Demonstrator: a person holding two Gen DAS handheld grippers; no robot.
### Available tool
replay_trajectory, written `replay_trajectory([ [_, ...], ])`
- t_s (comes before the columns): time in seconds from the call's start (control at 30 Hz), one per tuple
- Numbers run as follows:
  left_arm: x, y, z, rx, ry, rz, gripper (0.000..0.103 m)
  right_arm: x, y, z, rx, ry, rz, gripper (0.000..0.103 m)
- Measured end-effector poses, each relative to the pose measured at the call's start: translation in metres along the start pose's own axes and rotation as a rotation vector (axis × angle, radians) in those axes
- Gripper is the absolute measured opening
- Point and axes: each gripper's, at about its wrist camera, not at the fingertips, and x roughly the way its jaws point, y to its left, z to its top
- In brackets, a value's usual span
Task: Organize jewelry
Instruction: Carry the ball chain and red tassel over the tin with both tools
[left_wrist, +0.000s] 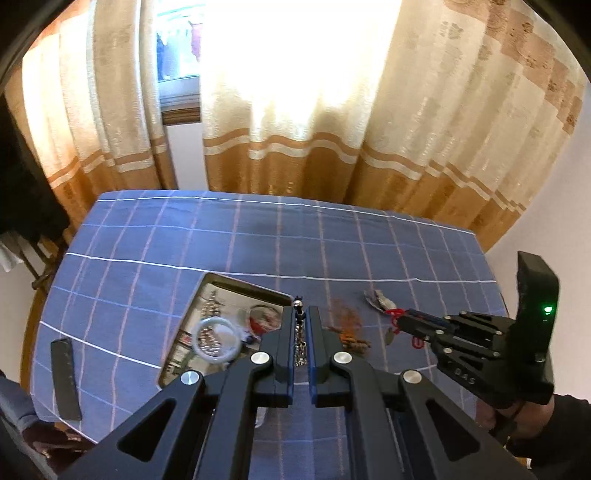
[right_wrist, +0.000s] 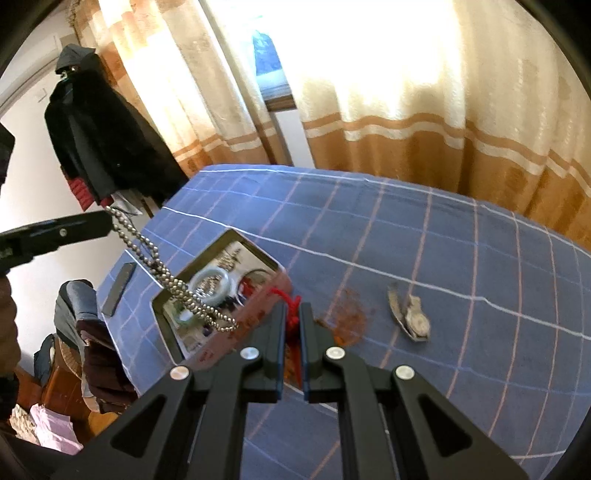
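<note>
My left gripper (left_wrist: 301, 314) is shut on a silver bead chain (left_wrist: 300, 347) that hangs between its fingers; in the right wrist view the chain (right_wrist: 159, 266) dangles from it (right_wrist: 107, 221) over the open metal tin (right_wrist: 177, 354). The tin (left_wrist: 243, 285) holds a pale bangle (left_wrist: 216, 341), beads and other pieces. My right gripper (right_wrist: 292, 310) is shut on a red knotted cord (right_wrist: 286, 297) with something hanging below; it shows at the right in the left wrist view (left_wrist: 400, 320). A silver wristwatch (right_wrist: 412, 317) lies on the blue checked cloth (right_wrist: 443, 240).
A rust-coloured beaded piece (left_wrist: 345, 321) lies on the cloth between tin and watch. A dark flat bar (left_wrist: 65, 378) lies near the table's left edge. Curtains (left_wrist: 295, 110) hang behind the table. A dark coat (right_wrist: 99, 140) hangs at the left.
</note>
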Motion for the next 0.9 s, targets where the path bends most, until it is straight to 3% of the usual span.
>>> replay_trajectory([
  [0.5, 0.004, 0.066, -0.009, -0.103, 0.010, 0.072, 0.004, 0.029, 0.070, 0.043, -0.136, -0.007, 0.102, 0.009],
  [0.9, 0.015, 0.097, -0.024, -0.144, 0.036, 0.088, 0.004, 0.058, 0.106, 0.052, -0.200, 0.032, 0.145, 0.009],
])
